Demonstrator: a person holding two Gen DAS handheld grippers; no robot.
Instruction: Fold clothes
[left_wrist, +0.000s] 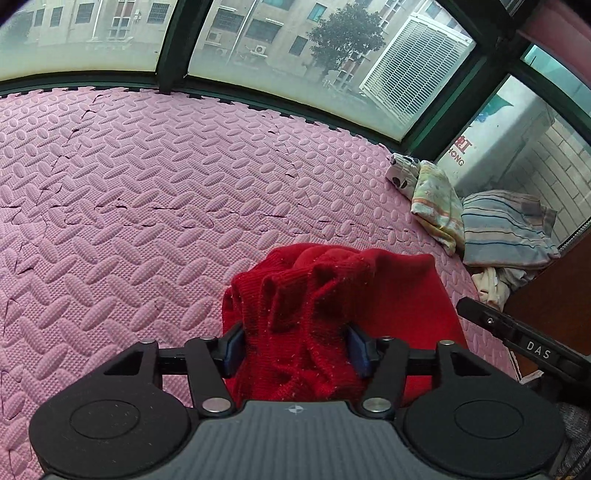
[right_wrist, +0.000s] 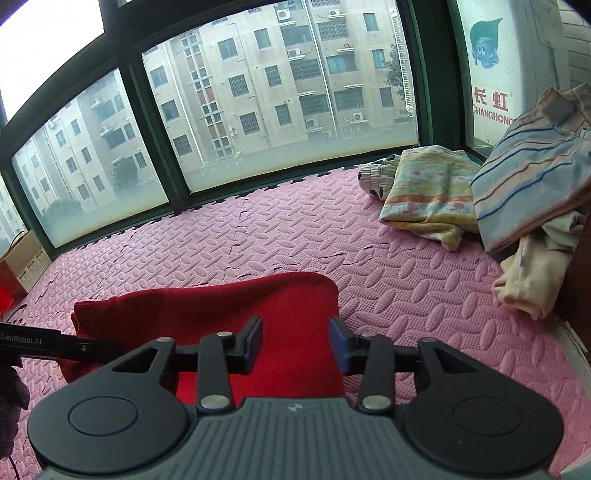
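A red knit garment (left_wrist: 332, 295) lies on the pink foam mat (left_wrist: 147, 184). My left gripper (left_wrist: 295, 350) is shut on a bunched, ribbed part of it, the cloth filling the gap between the blue pads. In the right wrist view the same red garment (right_wrist: 229, 310) lies flat and partly folded. My right gripper (right_wrist: 295, 341) is open above its near right part, with nothing between the pads. The left gripper's finger (right_wrist: 55, 347) shows at the left edge, at the garment's left end.
Folded clothes sit at the far right: a floral yellow-green piece (right_wrist: 428, 192), a striped blue-grey piece (right_wrist: 528, 177) and a cream one (right_wrist: 535, 273). Windows with dark green frames (right_wrist: 155, 122) border the pink mat (right_wrist: 332, 229). A cardboard box (right_wrist: 22, 258) stands far left.
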